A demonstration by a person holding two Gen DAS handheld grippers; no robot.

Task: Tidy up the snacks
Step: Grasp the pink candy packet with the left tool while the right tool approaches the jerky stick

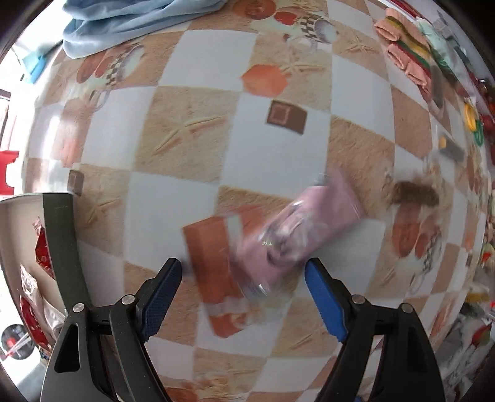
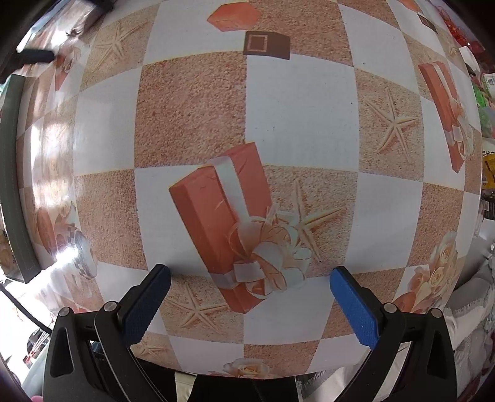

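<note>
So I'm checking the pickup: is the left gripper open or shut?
Open. The left gripper has its fingers spread wide, with the blurred pink snack packet lying between them, ungripped.

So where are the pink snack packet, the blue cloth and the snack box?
pink snack packet (image 1: 297, 235), left wrist view, blurred middle.
blue cloth (image 1: 130, 21), left wrist view, folds.
snack box (image 1: 58, 235), left wrist view, dark rim.
</note>
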